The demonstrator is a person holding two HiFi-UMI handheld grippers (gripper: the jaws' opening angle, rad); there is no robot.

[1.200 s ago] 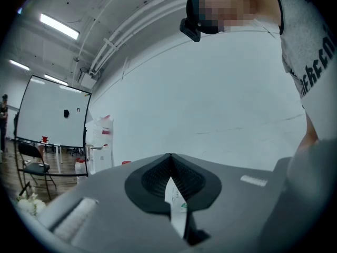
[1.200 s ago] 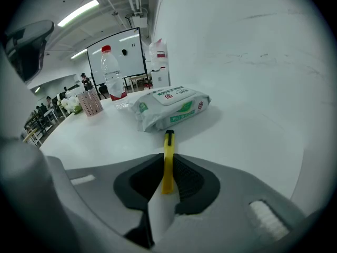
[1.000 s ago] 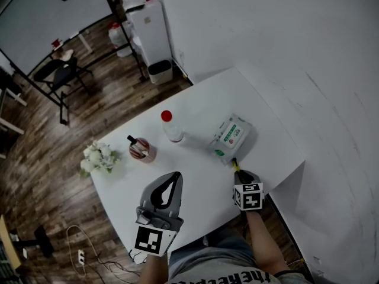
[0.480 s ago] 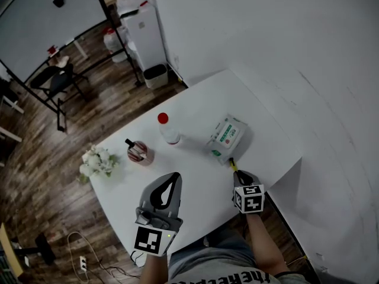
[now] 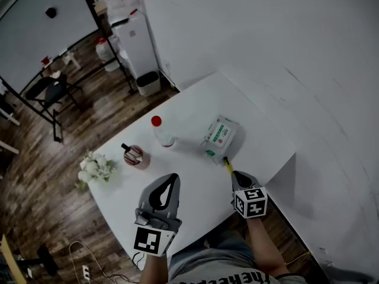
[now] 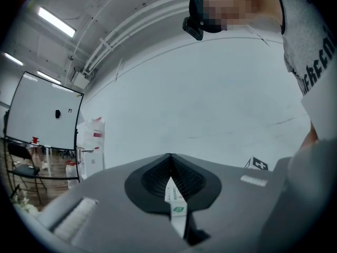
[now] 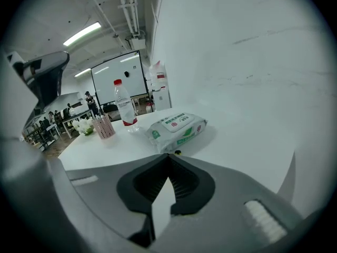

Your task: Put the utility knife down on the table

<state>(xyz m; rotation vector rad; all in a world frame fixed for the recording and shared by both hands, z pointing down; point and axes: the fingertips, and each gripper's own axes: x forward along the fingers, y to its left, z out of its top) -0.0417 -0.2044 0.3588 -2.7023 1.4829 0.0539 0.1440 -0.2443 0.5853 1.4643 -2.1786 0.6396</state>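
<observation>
My right gripper (image 5: 235, 174) hovers over the near right part of the white table (image 5: 195, 179), shut on the utility knife (image 5: 227, 165). The knife's yellow body sticks out forward toward the near corner of a wipes pack (image 5: 219, 136). In the right gripper view only a small dark and yellow bit of the knife (image 7: 177, 153) shows past the shut jaws of the right gripper (image 7: 169, 157). My left gripper (image 5: 174, 177) is held over the table's near edge, shut with nothing in it. In its own view the left gripper (image 6: 170, 155) faces the bare wall.
A clear bottle with a red cap (image 5: 161, 132) stands beyond the wipes pack (image 7: 176, 129). A pink holder with pens (image 5: 136, 156) and a white flower bunch (image 5: 95, 167) sit at the table's left. The table's right edge runs near the wall; wooden floor lies beyond.
The head view has shifted a little, so everything sits further left. Both grippers hold about the same places, and the right one still has the knife.
</observation>
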